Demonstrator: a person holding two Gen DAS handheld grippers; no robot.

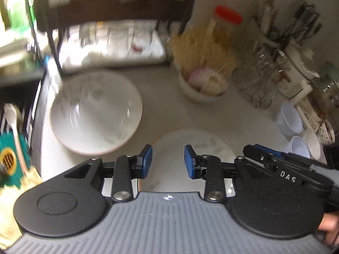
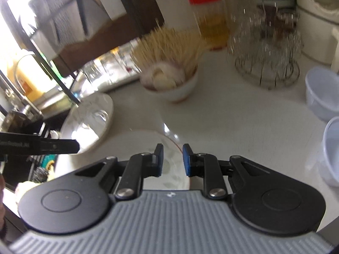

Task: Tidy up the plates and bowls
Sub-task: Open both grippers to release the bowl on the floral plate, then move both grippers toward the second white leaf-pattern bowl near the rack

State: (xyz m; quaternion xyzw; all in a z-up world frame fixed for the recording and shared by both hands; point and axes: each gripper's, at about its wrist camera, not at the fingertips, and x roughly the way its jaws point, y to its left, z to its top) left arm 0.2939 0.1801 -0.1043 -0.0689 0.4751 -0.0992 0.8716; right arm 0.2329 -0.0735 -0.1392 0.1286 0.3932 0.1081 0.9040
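Left wrist view: your left tongs (image 1: 168, 162) are standing apart, nothing between the pads — the plate (image 1: 190, 148) is lying flat on the tabletop (image 1: 211, 114) below them, untouched as far as the frame shows. The large white bowl (image 1: 96, 112) is sitting just beside the plate, toward the left, near the dish rack (image 1: 110, 42). A small bowl (image 1: 201, 91) holding garlic and toothpicks is standing further back, well apart from both. Your right tongs (image 1: 254, 148) are entering at the right edge, over the plate's rim.

Right wrist view: your right tongs (image 2: 172, 159) are showing a narrow gap, pads empty — the plate (image 2: 148, 139) is lying beneath them, no contact visible. The large white bowl (image 2: 89, 124) is sitting left of it. Plastic cups (image 2: 322, 93) are standing at the right. The picture is blurring.
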